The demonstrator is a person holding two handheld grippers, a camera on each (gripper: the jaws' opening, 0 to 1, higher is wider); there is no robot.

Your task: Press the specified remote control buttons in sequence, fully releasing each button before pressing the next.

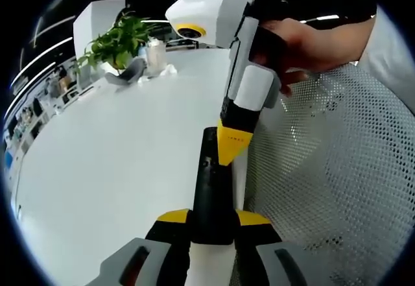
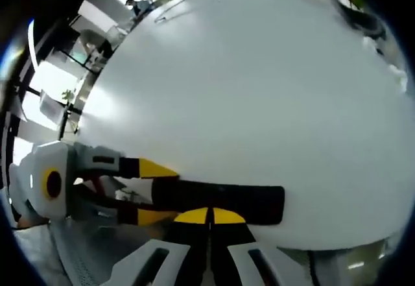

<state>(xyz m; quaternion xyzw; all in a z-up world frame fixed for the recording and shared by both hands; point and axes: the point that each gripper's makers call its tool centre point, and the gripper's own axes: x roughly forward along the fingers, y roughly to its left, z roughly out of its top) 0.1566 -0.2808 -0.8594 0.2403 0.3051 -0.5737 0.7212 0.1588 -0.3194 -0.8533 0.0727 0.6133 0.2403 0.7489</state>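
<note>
Above the white table (image 1: 110,169), your left gripper (image 1: 212,218) clamps the black remote (image 1: 211,192); your right gripper (image 2: 209,216), jaws together, touches its face. Beyond the remote, the left gripper view adds a plant (image 1: 117,43).

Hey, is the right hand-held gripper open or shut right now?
Shut. In the right gripper view, the right hand-held gripper has its yellow tips together with no gap, at the black remote, which the left hand-held gripper holds.

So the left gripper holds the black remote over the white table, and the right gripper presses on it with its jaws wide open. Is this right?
Not quite. In the right gripper view the right gripper has its yellow tips closed together, not wide open, as it touches the remote. The rest is right: the left gripper holds the black remote over the white table.
</note>
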